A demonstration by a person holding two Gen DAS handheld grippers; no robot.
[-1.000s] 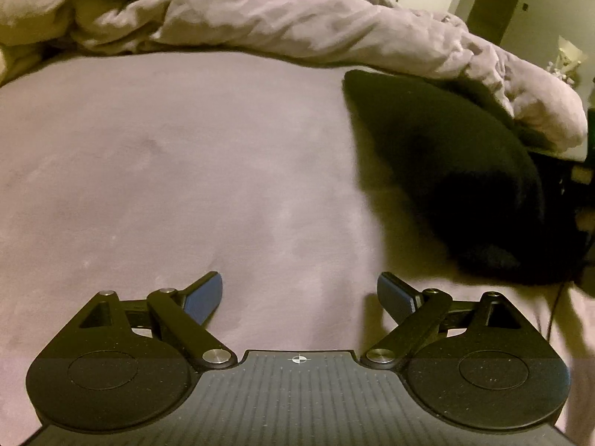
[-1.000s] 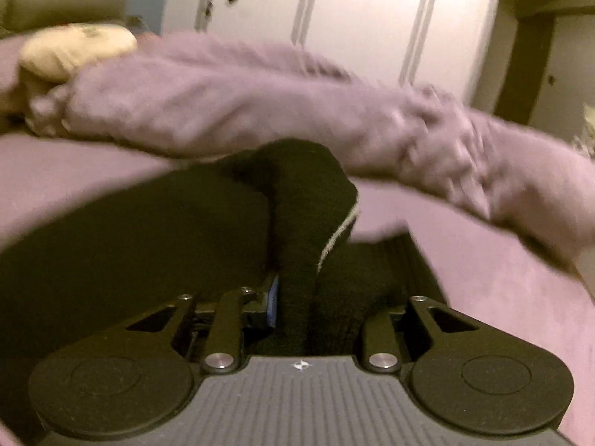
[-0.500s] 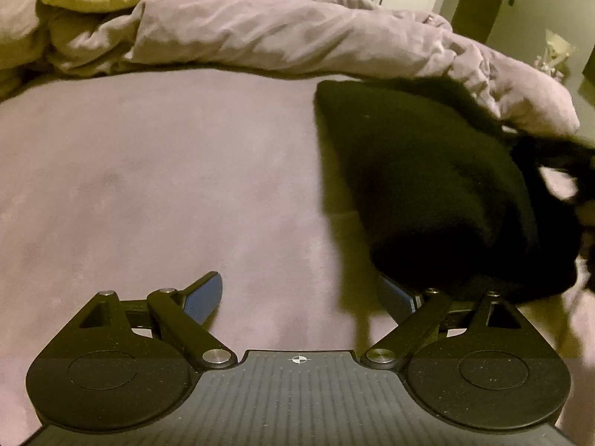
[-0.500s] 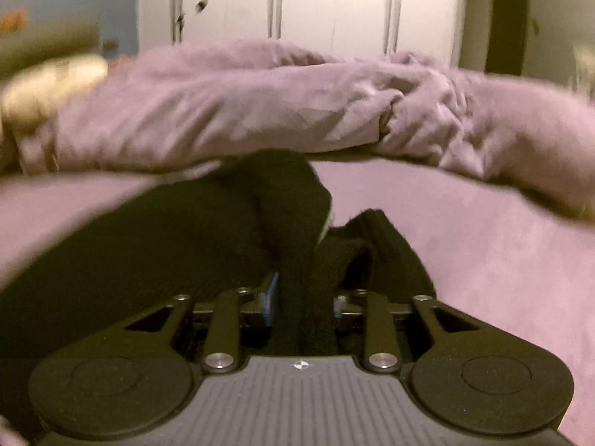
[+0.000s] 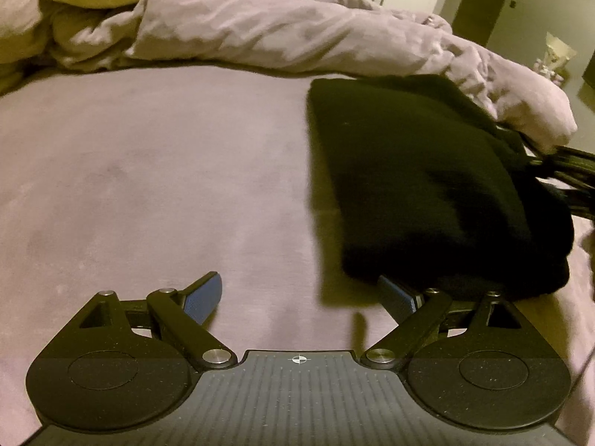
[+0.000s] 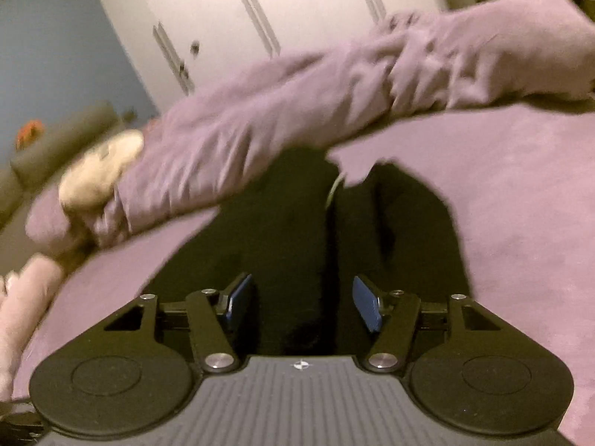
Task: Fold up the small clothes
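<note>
Black garment [image 5: 420, 186] is lying on the purple bed [image 5: 148, 186]; right gripper [image 6: 303, 303] has just been opening, pads off the cloth between them, left gripper [image 5: 301, 293] spread wide, holding nothing.

White wardrobe doors [image 6: 305, 18] stand behind the purple-sheeted bed [image 5: 148, 171].

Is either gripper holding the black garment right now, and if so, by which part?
Neither. The right gripper has just been opening; the black garment lies between its pads, unpinched. The left gripper is open over bare bedsheet.
</note>
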